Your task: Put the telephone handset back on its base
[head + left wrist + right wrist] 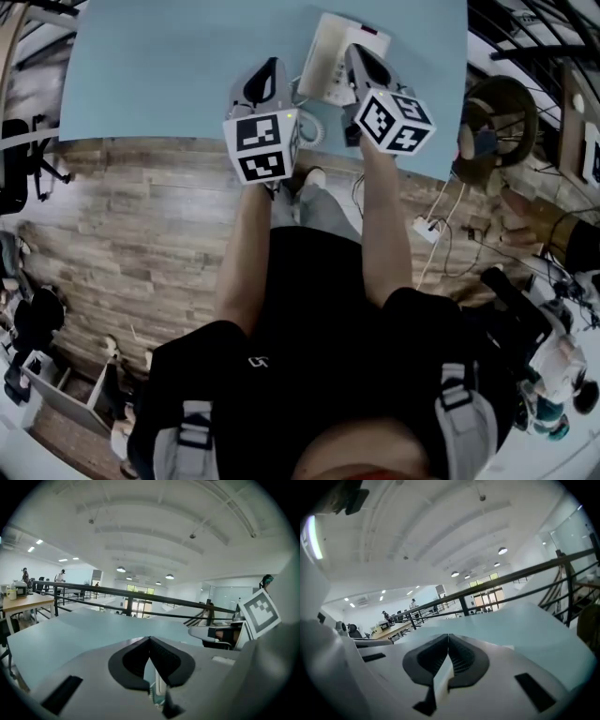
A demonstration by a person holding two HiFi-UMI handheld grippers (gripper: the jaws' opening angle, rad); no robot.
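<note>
A white telephone (330, 58) with a dark patch at its far corner stands near the front edge of the light blue table (169, 66). Its coiled cord (310, 127) lies by the edge. I cannot tell the handset from the base; my right gripper (355, 51) reaches over the phone's right side and hides part of it. My left gripper (270, 66) hovers just left of the phone. In the left gripper view its jaws (150, 639) meet with nothing between them. In the right gripper view those jaws (448, 636) also meet with nothing between them.
The table's front edge runs just under both marker cubes. Beyond it lies wooden floor (141, 225). A round stool (499, 117) stands at the right, with a power strip and cables (427, 228) below it. A railing (140, 599) runs behind the table.
</note>
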